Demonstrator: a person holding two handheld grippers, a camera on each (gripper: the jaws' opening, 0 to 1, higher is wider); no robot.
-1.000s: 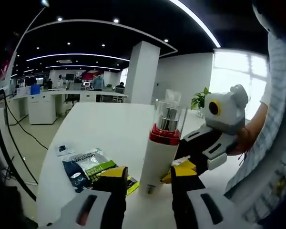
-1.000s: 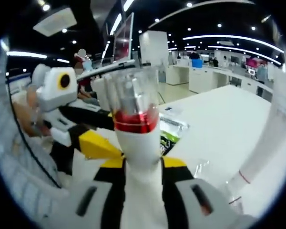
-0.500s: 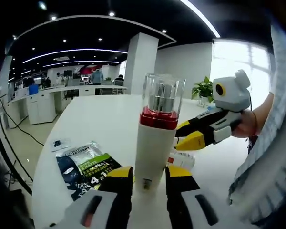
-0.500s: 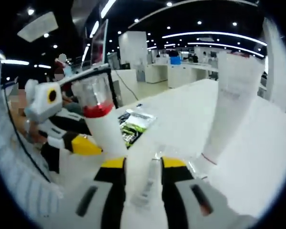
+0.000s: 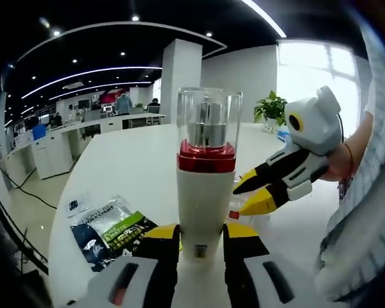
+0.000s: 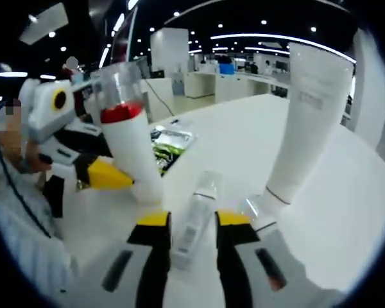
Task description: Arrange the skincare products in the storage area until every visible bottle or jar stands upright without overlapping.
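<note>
A white pump bottle [image 5: 204, 192] with a red band and a clear cap stands upright on the white table [image 5: 128, 160]. My left gripper [image 5: 201, 236] is shut on its base. In the right gripper view the same bottle [image 6: 131, 151] is at the left, with a yellow fingertip [image 6: 106, 174] of the left gripper against it. A small clear bottle [image 6: 194, 221] lies flat on the table between the jaws of my right gripper [image 6: 194, 222], which is open. The right gripper [image 5: 244, 199] comes in from the right in the left gripper view, its tips apart. A tall white tube [image 6: 305, 122] stands on its cap.
A green and black sachet [image 5: 112, 228] lies flat on the table to the left of the pump bottle; it is also seen behind it as the sachet [image 6: 167, 144]. A person's sleeve [image 5: 366, 212] fills the right edge. Office desks [image 5: 58, 138] stand far behind.
My right gripper let go of the pump bottle and moved over to the lying clear bottle. My left gripper closed on the pump bottle's base.
</note>
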